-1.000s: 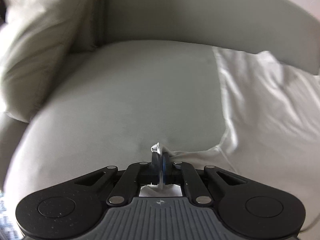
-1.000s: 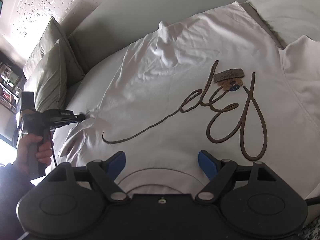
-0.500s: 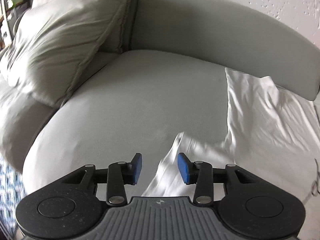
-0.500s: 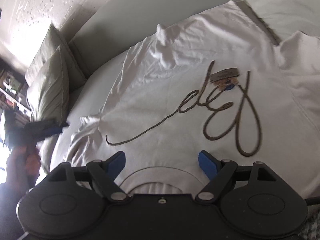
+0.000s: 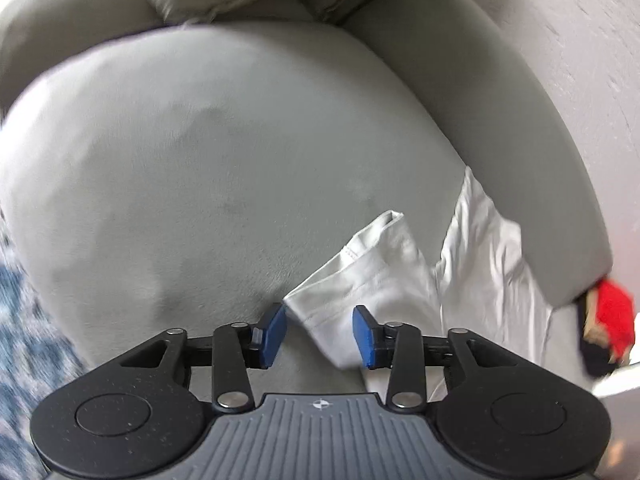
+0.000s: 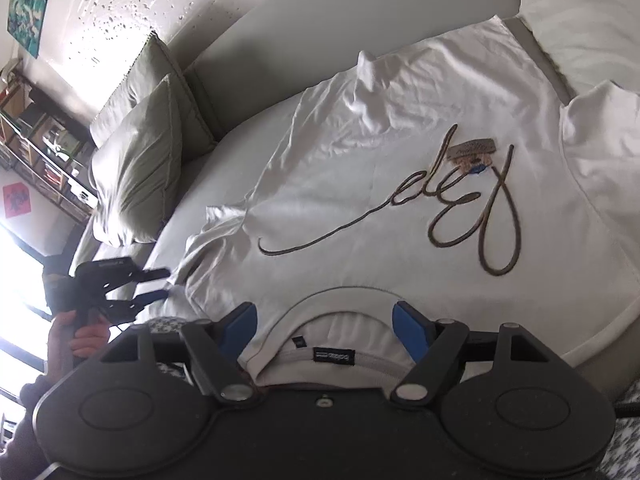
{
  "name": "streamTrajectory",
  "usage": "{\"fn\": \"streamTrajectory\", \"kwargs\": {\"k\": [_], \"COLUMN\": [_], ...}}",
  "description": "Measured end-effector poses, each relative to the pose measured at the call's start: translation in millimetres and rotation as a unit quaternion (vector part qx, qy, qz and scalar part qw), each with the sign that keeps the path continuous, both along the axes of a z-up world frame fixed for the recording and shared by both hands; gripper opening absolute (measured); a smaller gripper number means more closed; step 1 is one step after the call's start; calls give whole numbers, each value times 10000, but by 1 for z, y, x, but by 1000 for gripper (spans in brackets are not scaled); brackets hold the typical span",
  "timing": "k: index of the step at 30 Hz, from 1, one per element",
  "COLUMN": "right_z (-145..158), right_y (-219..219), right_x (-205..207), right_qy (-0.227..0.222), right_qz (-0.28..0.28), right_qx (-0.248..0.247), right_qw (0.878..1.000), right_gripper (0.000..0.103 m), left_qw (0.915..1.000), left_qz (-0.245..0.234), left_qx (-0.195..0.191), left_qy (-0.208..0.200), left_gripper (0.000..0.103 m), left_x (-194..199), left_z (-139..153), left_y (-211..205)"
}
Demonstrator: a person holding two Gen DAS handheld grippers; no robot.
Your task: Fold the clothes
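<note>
A white T-shirt (image 6: 400, 200) with brown script lettering lies spread on the grey sofa seat (image 5: 220, 160). Its left sleeve (image 5: 360, 276) lies crumpled, the hem end between the blue pads of my left gripper (image 5: 320, 334). Those jaws are closing but the pads stand apart from the cloth. From the right wrist view, the left gripper (image 6: 154, 284) sits at the sleeve's edge, held by a hand (image 6: 76, 332). My right gripper (image 6: 328, 326) hovers over the collar (image 6: 332, 356); its jaws are closing, still wide, and not pressing on the cloth.
Two pale green pillows (image 6: 136, 160) lean at the sofa's far left against the curved backrest (image 6: 320, 32). More white fabric (image 6: 600, 140) lies to the shirt's right. A red object (image 5: 614, 320) sits past the sofa's edge, and a patterned rug (image 5: 24, 320) is below.
My left gripper let go of the sleeve hem, opened, rolled and shifted along the sleeve. The right gripper drew back a little, so the collar now shows between its fingers.
</note>
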State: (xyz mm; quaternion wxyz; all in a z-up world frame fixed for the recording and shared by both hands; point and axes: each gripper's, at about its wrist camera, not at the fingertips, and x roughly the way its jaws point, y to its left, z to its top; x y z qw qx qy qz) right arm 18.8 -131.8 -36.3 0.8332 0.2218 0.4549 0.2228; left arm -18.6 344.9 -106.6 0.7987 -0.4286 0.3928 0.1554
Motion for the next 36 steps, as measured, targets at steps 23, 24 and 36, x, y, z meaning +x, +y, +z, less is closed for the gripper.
{"fn": "streamTrajectory", "kwargs": {"k": [23, 24, 36], "right_z": [15, 17, 5], "right_y": [24, 16, -47], "right_x": [-39, -41, -41], "right_qy": [-944, -921, -493], "right_qz": [1207, 1084, -170], "right_qx": [-1190, -1190, -853], "right_qw": [9810, 9827, 9950], "right_gripper": [61, 61, 61], "left_qw": [9689, 9652, 9648], "left_qz": [-1397, -1607, -2419], "left_qx": [1992, 2018, 770], "left_qy": [441, 423, 692], "left_gripper": [43, 43, 45], "left_x": [-28, -33, -26], "left_z": [53, 57, 22], "left_y": [-96, -107, -217]}}
